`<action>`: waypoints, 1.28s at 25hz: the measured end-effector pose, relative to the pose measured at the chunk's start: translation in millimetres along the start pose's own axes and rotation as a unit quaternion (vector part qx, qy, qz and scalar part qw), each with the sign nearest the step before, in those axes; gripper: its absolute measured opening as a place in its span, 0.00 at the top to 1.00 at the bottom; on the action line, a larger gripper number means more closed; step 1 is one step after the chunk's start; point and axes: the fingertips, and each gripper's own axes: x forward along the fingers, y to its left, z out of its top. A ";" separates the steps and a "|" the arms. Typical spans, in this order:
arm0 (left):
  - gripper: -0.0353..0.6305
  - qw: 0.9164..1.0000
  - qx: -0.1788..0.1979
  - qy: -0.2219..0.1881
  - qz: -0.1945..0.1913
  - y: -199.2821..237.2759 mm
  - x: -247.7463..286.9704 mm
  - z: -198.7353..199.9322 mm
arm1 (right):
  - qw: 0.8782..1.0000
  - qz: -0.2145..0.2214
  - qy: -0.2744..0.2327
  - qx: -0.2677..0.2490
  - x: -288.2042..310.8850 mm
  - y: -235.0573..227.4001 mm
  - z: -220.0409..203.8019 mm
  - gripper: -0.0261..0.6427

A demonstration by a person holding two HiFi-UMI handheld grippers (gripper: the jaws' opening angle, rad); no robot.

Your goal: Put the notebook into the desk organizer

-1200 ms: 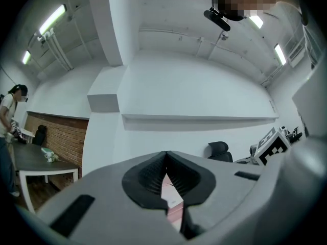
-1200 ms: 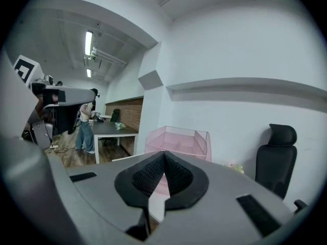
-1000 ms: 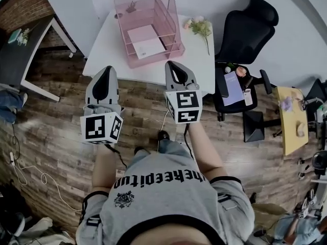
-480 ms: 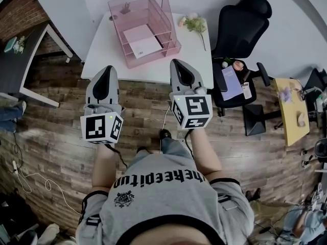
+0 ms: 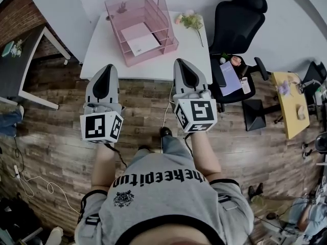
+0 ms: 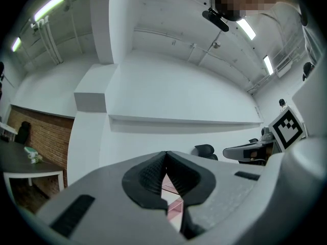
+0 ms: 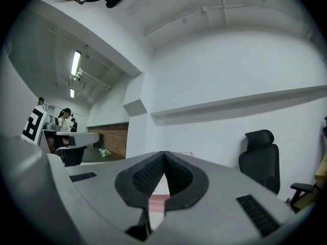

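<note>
Subject item: a flat white notebook (image 5: 139, 38) lies inside the pink wire-mesh desk organizer (image 5: 161, 14); which tier carries it cannot be determined from the head view. The organizer stands on the white desk (image 5: 102, 50), toward its far side. On the same desk, just right of the organizer as the head view shows it, lies a sprig of pale flowers with green leaves (image 5: 190, 20). Further right of the organizer, off the desk, stands a black high-backed office chair (image 5: 237, 19) with a purple booklet (image 5: 229, 80) and other small articles on its seat. The left gripper (image 5: 108, 68) and the right gripper (image 5: 182, 63) are both held on the near side of the organizer, clear of it and of the notebook, the left one toward the organizer's left corner and the right one beyond its right corner. Left gripper view: the dark ribbed fingers (image 6: 148, 175) meet at their tips, nothing held between them; a sliver of the pink organizer shows through the gap lower down. Right gripper view: the fingers (image 7: 148, 176) are likewise closed tip to tip and carry nothing, with the organizer's pink edge visible below the contact point. Wooden plank floor (image 5: 51, 126) lies beneath the grippers on the near side of the organizer.
</note>
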 end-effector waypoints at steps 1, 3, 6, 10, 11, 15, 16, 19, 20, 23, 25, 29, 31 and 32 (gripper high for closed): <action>0.94 1.000 0.000 0.000 -0.002 -0.3 -0.7 -0.4 | 1.000 -0.001 -0.001 0.001 -1.7 0.3 0.2 0.96; 0.94 1.000 0.000 0.001 -0.004 -0.3 -2.2 -1.3 | 1.000 -0.004 -0.003 0.003 -4.8 1.3 0.2 0.96; 0.94 1.000 0.000 0.002 -0.007 -1.2 -4.7 -1.7 | 1.000 -0.006 -0.006 0.008 -10.2 2.8 0.7 0.96; 0.94 1.000 0.000 0.001 -0.009 -2.3 -9.6 -1.0 | 1.000 -0.009 -0.011 0.003 -17.2 6.0 2.7 0.96; 0.94 1.000 0.000 0.001 -0.009 -2.2 -10.7 -0.7 | 1.000 -0.011 -0.013 0.001 -18.6 6.6 3.4 0.96; 0.94 1.000 0.001 0.000 -0.011 -2.5 -15.5 0.5 | 1.000 -0.016 -0.016 0.002 -24.3 8.9 5.1 0.96; 0.94 1.000 0.001 0.001 -0.011 -2.6 -16.7 0.7 | 1.000 -0.017 -0.016 0.002 -25.7 9.6 5.0 0.96; 0.94 1.000 0.000 0.000 -0.013 -3.1 -19.4 1.4 | 1.000 -0.017 -0.013 0.003 -28.5 12.3 3.5 0.96; 0.94 1.000 0.000 -0.001 -0.014 -3.3 -20.4 1.5 | 1.000 -0.017 -0.012 0.003 -29.6 13.4 3.0 0.96; 0.94 1.000 -0.003 -0.002 -0.015 -4.7 -23.8 1.2 | 1.000 -0.017 -0.011 0.003 -34.1 16.3 2.0 0.96; 0.94 1.000 -0.004 -0.002 -0.017 -5.4 -25.7 0.4 | 1.000 -0.018 -0.011 0.004 -36.2 17.9 1.5 0.96; 0.94 1.000 -0.005 0.000 -0.020 -6.0 -29.2 -0.8 | 1.000 -0.021 -0.011 0.006 -39.8 20.0 0.9 0.96; 0.94 1.000 -0.005 0.000 -0.020 -5.5 -32.2 -0.8 | 1.000 -0.022 -0.013 0.007 -42.2 21.8 1.5 0.96; 0.94 1.000 -0.005 0.000 -0.020 -5.1 -33.8 -0.9 | 1.000 -0.023 -0.013 0.008 -43.4 22.8 1.7 0.96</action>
